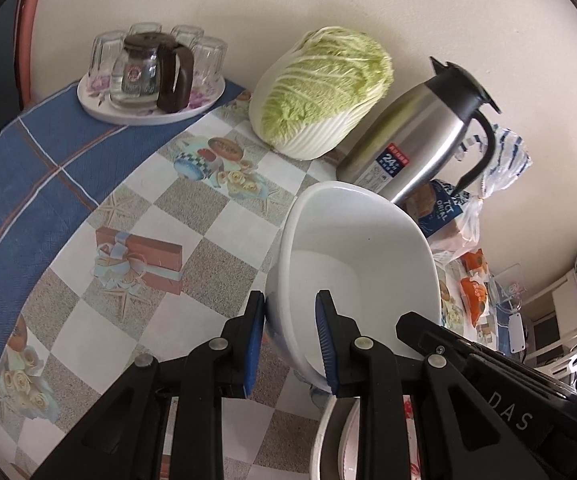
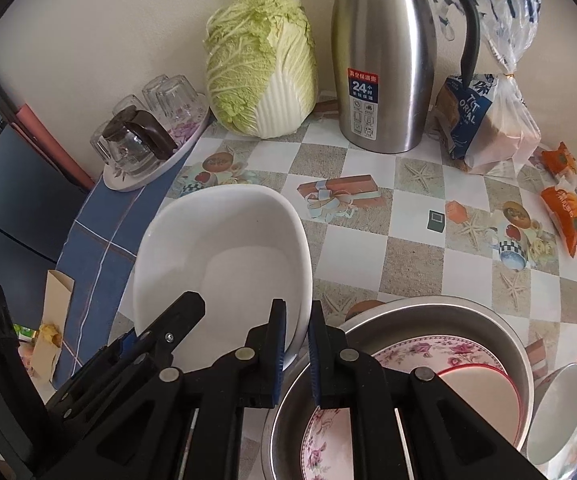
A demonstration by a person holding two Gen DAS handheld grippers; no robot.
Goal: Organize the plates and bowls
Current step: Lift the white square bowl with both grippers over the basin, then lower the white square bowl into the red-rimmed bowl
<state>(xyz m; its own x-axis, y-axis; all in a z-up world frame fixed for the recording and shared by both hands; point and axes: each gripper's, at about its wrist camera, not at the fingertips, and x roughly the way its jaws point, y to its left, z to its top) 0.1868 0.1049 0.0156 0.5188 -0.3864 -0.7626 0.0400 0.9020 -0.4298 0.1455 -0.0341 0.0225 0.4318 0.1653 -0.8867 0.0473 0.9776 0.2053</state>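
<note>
white bowl [image 1: 352,256], tilted, rim gripped by both grippers

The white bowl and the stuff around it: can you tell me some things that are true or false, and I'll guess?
1. Both grippers hold the white bowl by its rim. True: left gripper, right gripper.
2. The cabbage lies inside the metal basin. False: it stands on the table by the wall.
3. Flowered plates sit in the metal basin. True.
4. The steel thermos has tipped over. False: it stands upright.
5. The glasses stand on a tray. True.
</note>
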